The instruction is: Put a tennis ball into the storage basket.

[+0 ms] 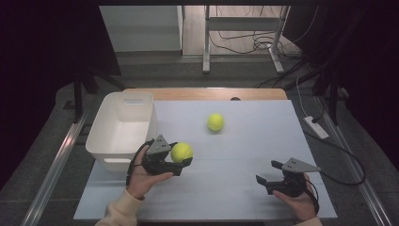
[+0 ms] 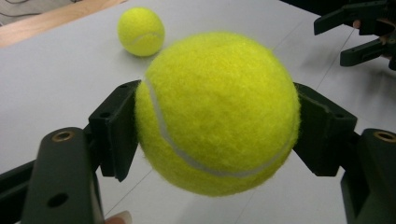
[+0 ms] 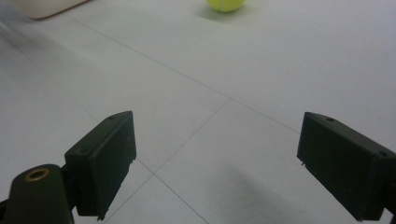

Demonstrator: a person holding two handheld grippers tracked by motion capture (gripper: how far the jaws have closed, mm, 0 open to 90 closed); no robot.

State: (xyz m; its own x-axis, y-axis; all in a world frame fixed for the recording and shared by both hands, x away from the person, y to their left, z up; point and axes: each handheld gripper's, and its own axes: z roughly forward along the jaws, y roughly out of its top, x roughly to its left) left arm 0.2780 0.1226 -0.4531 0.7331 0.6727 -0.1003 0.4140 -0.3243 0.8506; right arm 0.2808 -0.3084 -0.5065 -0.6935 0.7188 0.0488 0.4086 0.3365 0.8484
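A yellow-green tennis ball [image 1: 181, 152] [image 2: 217, 112] sits between the jaws of my left gripper [image 1: 182, 159] [image 2: 217, 135], which is shut on it a little above the white table top, right beside the bin. A second tennis ball [image 1: 215, 122] [image 2: 140, 31] [image 3: 226, 4] rests on the table farther back, near the middle. My right gripper [image 1: 269, 172] [image 3: 217, 163] hovers low at the front right, jaws wide open with nothing between them; it also appears far off at the top right of the left gripper view as the right gripper [image 2: 359, 32].
A white plastic bin [image 1: 123, 129] stands at the table's left side, its corner [image 3: 44, 7] visible in the right gripper view. The white table top [image 1: 254, 141] lies on a wooden desk edge [image 1: 207, 93]. Cables and a power strip [image 1: 316, 126] lie on the floor to the right.
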